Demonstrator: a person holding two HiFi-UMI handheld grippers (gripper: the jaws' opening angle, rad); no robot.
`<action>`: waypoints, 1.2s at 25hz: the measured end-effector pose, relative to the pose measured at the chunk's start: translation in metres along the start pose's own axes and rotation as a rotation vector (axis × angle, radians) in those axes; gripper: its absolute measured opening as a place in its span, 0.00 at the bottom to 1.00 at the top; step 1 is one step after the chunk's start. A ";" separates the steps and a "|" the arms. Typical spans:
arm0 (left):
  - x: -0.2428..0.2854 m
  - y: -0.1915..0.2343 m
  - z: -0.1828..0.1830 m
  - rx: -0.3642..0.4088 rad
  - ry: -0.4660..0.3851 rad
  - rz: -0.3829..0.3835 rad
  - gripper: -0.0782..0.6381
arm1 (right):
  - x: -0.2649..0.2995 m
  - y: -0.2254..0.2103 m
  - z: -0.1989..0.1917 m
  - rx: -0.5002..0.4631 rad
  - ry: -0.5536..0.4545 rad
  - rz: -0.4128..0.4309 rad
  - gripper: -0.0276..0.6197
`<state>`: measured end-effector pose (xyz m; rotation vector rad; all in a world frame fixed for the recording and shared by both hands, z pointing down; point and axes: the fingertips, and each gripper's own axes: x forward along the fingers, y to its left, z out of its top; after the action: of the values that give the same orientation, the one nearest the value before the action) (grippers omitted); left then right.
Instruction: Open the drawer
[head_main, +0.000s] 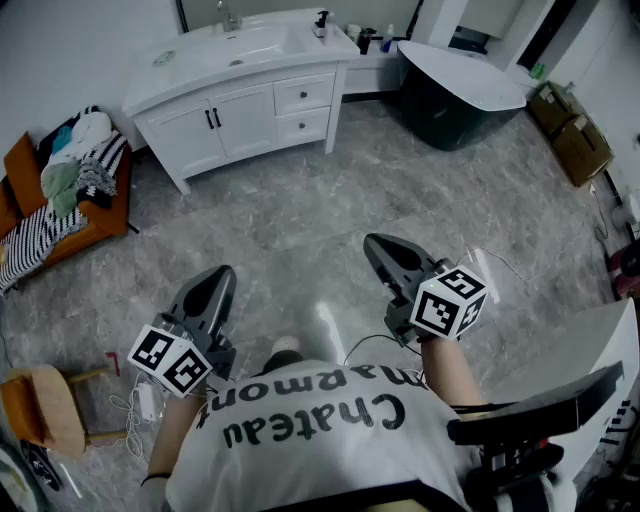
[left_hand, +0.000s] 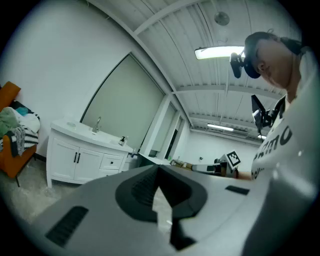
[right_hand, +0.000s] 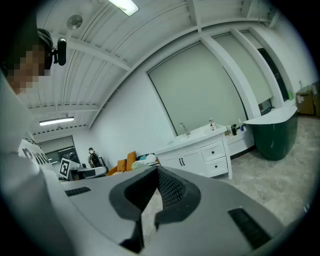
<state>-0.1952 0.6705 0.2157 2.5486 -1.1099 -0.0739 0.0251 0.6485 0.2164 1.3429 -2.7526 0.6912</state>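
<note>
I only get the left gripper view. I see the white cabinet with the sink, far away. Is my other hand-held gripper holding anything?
Observer: No. In its own view, the right hand-held gripper has its jaws together, and nothing is between them.
Operator: Is there something beside me that I might bump into?
Observer: Yes. The head view shows a wooden stool standing at your left, lower than your camera looks.
</note>
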 end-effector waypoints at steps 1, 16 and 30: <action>0.001 -0.001 0.001 0.000 0.001 -0.002 0.12 | 0.000 -0.001 0.001 0.001 -0.001 0.000 0.06; 0.014 -0.017 -0.004 -0.002 0.033 -0.029 0.12 | -0.007 0.003 0.015 0.090 -0.094 0.078 0.06; 0.065 -0.030 -0.037 -0.095 0.034 -0.066 0.12 | 0.001 -0.004 -0.011 0.039 -0.054 0.147 0.06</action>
<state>-0.1226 0.6539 0.2465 2.4924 -0.9865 -0.0968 0.0257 0.6497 0.2283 1.1914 -2.9191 0.7296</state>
